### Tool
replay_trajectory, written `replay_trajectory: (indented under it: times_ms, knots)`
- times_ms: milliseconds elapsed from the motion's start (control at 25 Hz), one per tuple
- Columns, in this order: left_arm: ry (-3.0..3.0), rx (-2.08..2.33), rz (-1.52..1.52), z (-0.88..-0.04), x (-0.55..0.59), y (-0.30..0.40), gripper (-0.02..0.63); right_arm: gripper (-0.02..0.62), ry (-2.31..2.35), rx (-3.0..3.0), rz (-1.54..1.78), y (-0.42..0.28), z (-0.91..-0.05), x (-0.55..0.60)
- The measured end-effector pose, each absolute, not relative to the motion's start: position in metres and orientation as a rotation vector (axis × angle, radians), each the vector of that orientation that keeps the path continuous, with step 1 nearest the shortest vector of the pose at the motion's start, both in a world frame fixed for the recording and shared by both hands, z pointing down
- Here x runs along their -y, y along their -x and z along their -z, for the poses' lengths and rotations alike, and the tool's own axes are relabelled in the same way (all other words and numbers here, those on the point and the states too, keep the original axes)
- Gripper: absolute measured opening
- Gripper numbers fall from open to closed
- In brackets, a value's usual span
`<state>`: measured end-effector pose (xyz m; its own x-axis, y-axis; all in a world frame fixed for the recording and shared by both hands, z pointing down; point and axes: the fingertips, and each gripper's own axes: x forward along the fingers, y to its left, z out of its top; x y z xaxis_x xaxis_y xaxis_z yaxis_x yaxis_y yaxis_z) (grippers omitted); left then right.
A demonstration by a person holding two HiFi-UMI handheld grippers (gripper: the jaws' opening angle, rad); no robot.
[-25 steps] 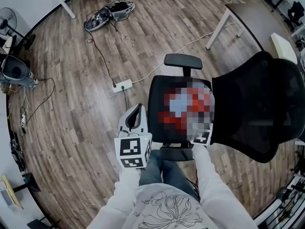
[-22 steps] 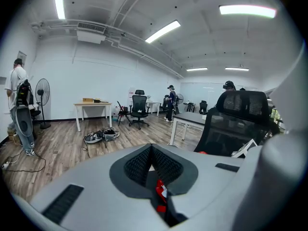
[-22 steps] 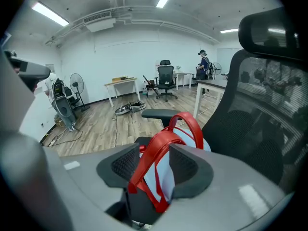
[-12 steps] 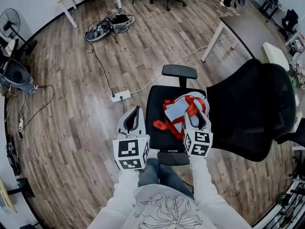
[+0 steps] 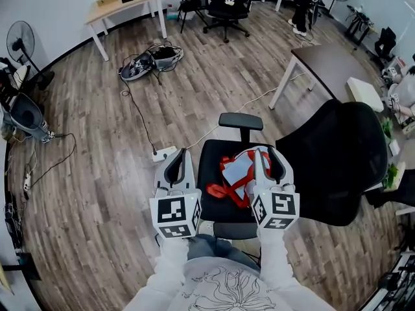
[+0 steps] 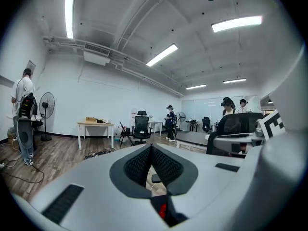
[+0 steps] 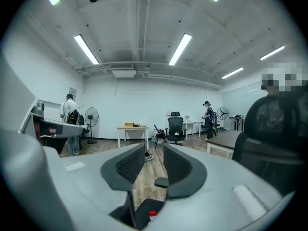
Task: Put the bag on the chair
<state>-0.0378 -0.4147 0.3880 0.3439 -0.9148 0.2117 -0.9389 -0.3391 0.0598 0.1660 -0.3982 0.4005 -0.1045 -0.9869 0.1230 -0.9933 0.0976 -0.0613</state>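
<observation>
Lifting clear is all that remains: the bag [image 5: 241, 168] lies on the chair [image 5: 337, 167] seat. Hold your right gripper [image 7: 154, 154], jaws apart, empty, just narrowed, above the red straps [image 5: 224, 190]; your left gripper [image 6: 151, 150] has its jaws closed.

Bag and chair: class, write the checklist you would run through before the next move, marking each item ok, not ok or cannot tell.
1. Bag lies on the chair seat: ok.
2. Right gripper free of the bag, its fingers have just been closing with nothing between them: ok.
3. Left gripper empty, fingers together: ok.
4. Red straps wholly on the seat: cannot tell.
</observation>
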Motion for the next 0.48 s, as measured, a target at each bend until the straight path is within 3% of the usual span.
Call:
replay_trajectory:
  times_ms: [400,480]
  knots:
    - [-2.481,1.762,-0.092,-0.340,0.413,0.048,0.006,0.092,-2.083,2.391,0.015,-0.153,-0.331,0.391]
    - [-2.492,1.772,-0.068,-0.330,0.413,0.050,0.006,0.039,-2.098,2.393,0.053,-0.152,-0.322,0.390]
